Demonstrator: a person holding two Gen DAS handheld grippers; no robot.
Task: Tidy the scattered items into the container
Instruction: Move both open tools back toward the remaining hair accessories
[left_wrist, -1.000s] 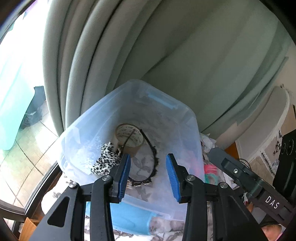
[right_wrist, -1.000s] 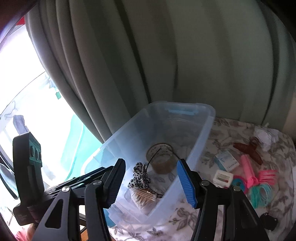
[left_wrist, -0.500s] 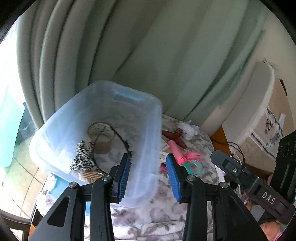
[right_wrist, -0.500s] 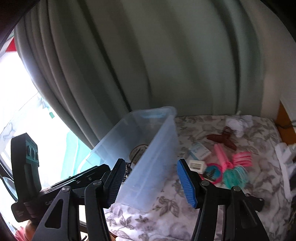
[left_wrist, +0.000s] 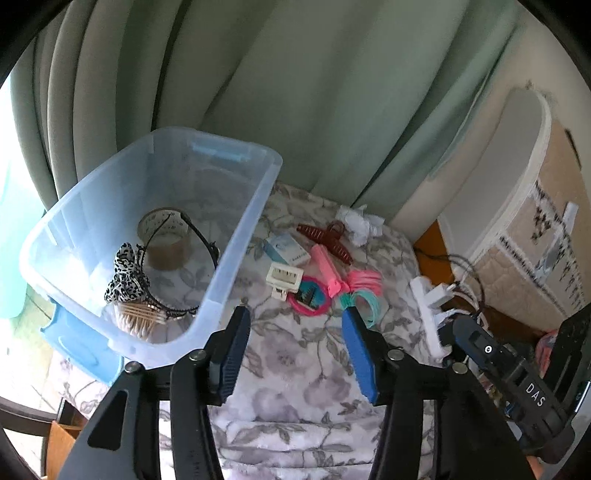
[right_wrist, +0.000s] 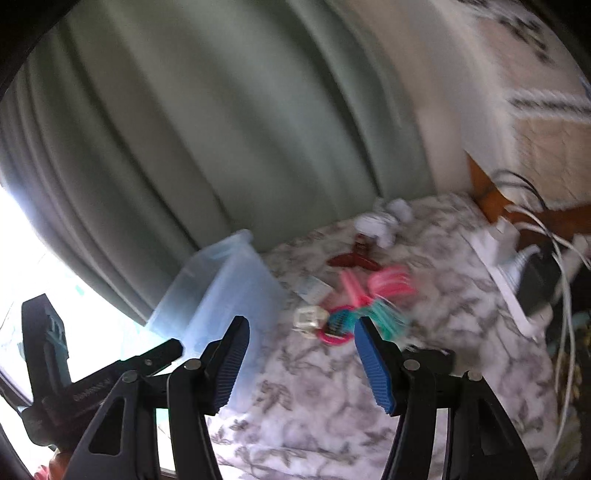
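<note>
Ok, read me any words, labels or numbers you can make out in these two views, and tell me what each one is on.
"DAS": white letters on the black arm of the right gripper, seen in the left wrist view.
Small blue and white box: has print, too small to read.
Tape roll in the clear bin: markings on its inner core, unreadable.
Left gripper in the right wrist view: pale lettering on its arm, too blurred to read.

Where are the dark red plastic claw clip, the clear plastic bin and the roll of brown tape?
Dark red plastic claw clip (left_wrist: 325, 240), left wrist view, on its toothed body.
Clear plastic bin (left_wrist: 236, 236), left wrist view, on its right wall.
Roll of brown tape (left_wrist: 166, 247), left wrist view, on its outer side.
</note>
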